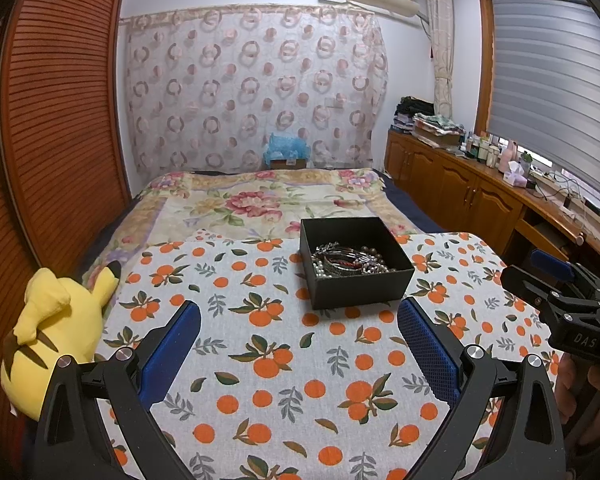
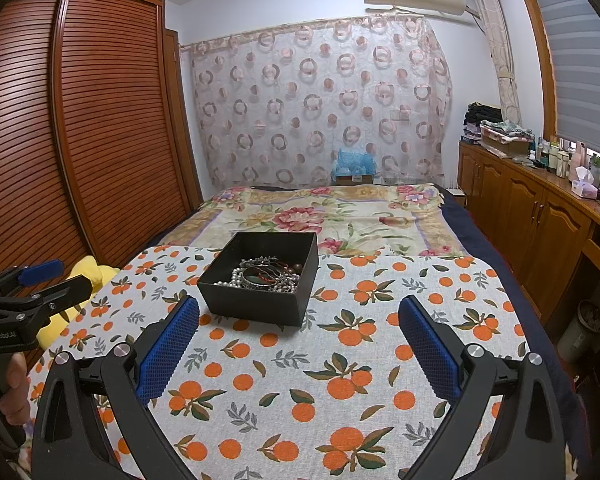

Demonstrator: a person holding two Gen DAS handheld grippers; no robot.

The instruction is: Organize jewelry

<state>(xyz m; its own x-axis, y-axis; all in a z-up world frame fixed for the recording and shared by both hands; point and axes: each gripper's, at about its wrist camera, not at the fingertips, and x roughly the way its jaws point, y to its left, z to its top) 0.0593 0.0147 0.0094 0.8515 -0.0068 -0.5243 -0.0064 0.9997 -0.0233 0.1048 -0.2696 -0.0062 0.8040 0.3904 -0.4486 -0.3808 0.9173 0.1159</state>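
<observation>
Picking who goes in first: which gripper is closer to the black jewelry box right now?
The left gripper: the black box sits just past its right fingertip, while the right gripper has its nearest fingertip slightly short of it.

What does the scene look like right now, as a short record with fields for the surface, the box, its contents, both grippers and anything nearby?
surface: orange-print cloth spread flat
box: black box open, no lid on it, standing on the cloth
contents: jewelry in a tangled pile of beads and bangles inside the box
left gripper: open, empty, short of the box
right gripper: open, empty, short of the box
nearby: yellow plush toy at the cloth's left edge
</observation>
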